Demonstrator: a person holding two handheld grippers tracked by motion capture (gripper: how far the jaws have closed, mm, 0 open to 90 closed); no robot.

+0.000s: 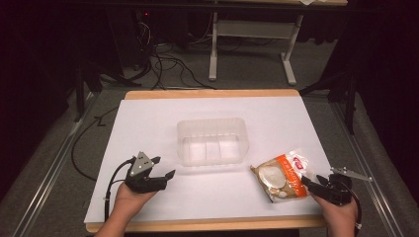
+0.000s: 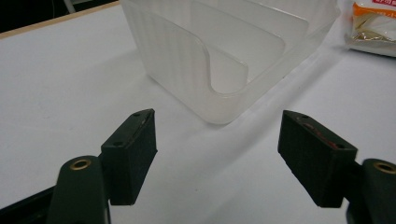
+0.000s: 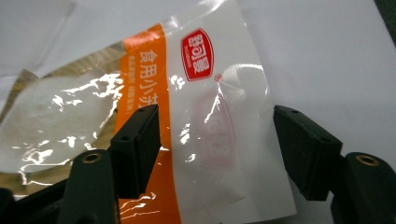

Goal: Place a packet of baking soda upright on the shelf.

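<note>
The snack bag (image 3: 205, 140) is straddled by the right gripper's (image 3: 217, 140) spread jaws; its slick film could be squeezed out.

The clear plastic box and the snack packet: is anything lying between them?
No. In the high view, only bare white table separates the clear plastic box from the snack packet.

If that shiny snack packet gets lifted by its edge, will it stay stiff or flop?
The packet would probably flop: it is thin, crinkled film. Its glossy surface may slip between the right gripper pads. It lies flat, so rolling seems unlikely.
</note>
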